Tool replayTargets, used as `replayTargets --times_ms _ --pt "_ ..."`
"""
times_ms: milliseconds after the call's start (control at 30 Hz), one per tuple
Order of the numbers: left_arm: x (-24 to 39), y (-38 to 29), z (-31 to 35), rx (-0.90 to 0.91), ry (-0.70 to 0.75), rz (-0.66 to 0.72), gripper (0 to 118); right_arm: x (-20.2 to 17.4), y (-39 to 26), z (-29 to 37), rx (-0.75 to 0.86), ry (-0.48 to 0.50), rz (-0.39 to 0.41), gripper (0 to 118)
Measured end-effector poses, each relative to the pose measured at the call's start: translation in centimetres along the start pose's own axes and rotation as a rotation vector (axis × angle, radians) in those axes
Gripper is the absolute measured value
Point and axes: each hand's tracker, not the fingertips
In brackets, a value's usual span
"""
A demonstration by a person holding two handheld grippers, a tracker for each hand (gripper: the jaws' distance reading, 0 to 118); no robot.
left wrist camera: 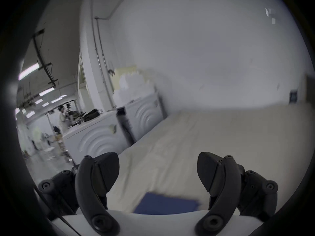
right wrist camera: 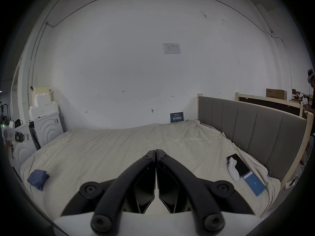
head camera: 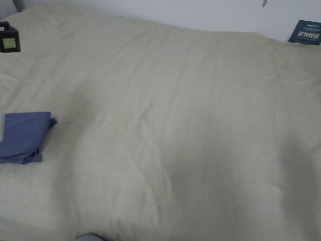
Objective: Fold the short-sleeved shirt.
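Lying as a compact folded bundle near the left edge of the cream bed cover (head camera: 175,125), the blue shirt (head camera: 23,136) looks finished, with the left gripper (left wrist camera: 157,171) spread wide and empty above it and the right gripper (right wrist camera: 156,152) closed on nothing, so I judge only withdrawal remains.

a blue short-sleeved shirt (head camera: 23,136) lies folded into a compact, flat bundle on a cream bedcover (head camera: 175,125), close to the bed's left edge. its layers are stacked, with a rumpled corner poking out toward the middle of the bed and soft creases along the near side. seen from the right gripper view, the bundle sits alone near the front left corner of the cover, slightly puffed. in the left gripper view it appears as a blurred blue rectangle low down, lying flat on the cover.
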Motion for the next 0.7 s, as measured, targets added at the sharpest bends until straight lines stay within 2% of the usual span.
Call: replayTargets --times_ms 200,333,400,700 --pt "6.3 2.3 9.7 0.165 -0.221 0.120 60 2.3 0.3 0.8 0.023 0.040 0.004 0" --pt "10.2 2.2 13.0 0.223 -0.296 0.172 12 2.1 0.7 1.7 0.040 0.075 0.019 0" --pt "11.8 1.8 14.8 0.232 -0.312 0.194 2 2.1 0.6 2.3 0.050 0.094 0.030 0" --pt "17.0 -2.7 20.7 0.175 -0.471 0.174 0 1.6 -0.8 4.5 0.059 0.128 0.050 0"
